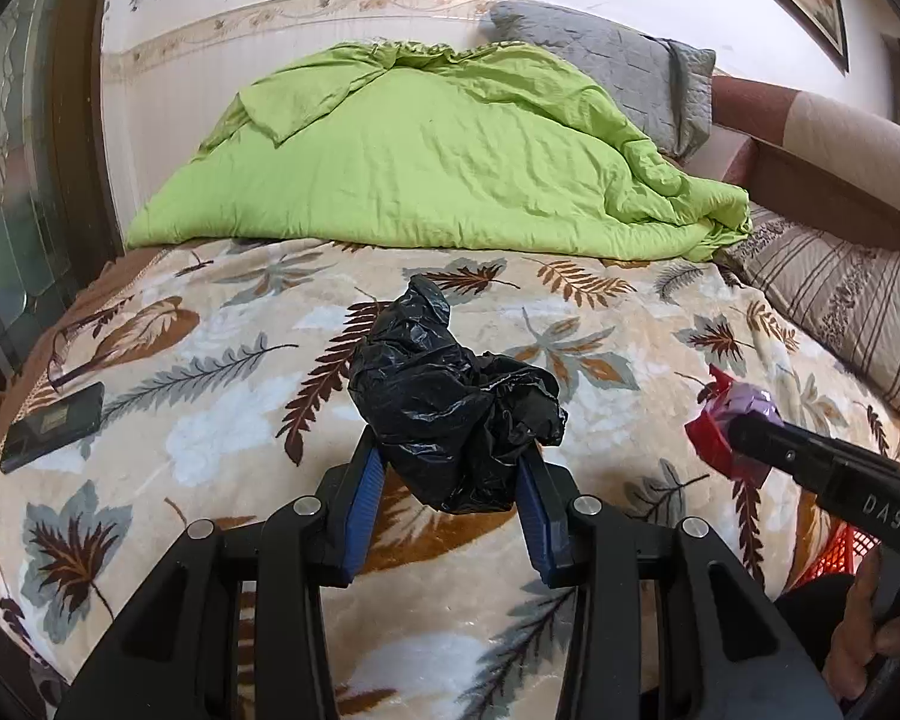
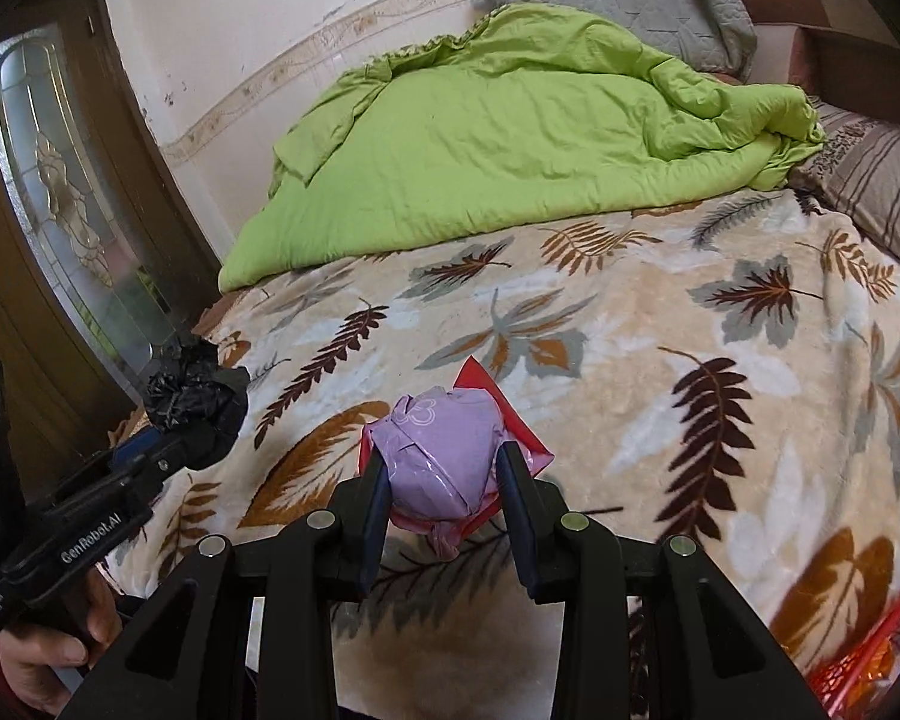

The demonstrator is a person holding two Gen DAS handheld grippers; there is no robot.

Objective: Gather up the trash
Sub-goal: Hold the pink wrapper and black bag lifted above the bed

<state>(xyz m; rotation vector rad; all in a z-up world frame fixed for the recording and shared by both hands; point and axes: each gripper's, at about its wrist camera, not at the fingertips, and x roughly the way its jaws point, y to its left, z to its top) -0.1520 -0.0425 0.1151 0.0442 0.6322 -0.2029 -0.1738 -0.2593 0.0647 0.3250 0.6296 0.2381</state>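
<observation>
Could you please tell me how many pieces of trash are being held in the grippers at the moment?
2: a crumpled black plastic bag in the left gripper, and a purple-and-red wrapper bundle in the right gripper.

Open blanket (image 1: 210, 438) ahead; green duvet (image 1: 438, 162) blocks the far side.

Bed (image 1: 222, 324) w/ green duvet (image 1: 426, 150), phone (image 1: 54, 426)

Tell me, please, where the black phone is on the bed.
In the left wrist view the black phone lies flat on the leaf-print blanket near the bed's left edge, left of the black bag.
</observation>
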